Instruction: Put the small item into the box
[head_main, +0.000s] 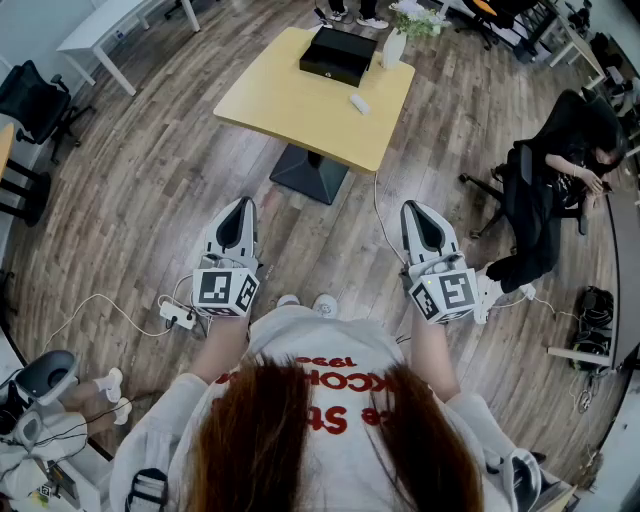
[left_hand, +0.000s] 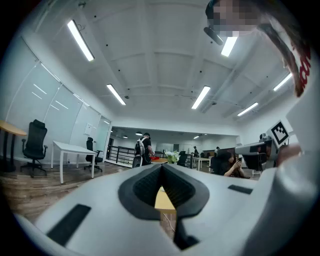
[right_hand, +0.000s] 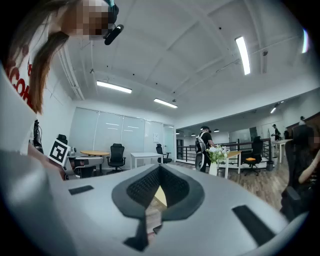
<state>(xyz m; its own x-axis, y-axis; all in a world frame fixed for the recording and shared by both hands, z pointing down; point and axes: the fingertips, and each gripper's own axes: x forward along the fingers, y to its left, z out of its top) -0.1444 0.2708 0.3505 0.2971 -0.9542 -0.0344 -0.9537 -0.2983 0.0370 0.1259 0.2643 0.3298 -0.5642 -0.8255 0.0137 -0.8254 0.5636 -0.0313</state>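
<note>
Small white item (head_main: 359, 103) lies flat on yellow table (head_main: 290, 105), near black box (head_main: 339, 55), not touching. Long axis diagonal in head view, far end toward box. Left gripper (head_main: 241, 205), right gripper (head_main: 414, 208) well short of table; jaws closed, empty.

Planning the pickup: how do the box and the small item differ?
The box is black, the item white. The box is far bigger than the item. The box sits by the far edge, the item nearer the middle. Both lie on the yellow table.
</note>
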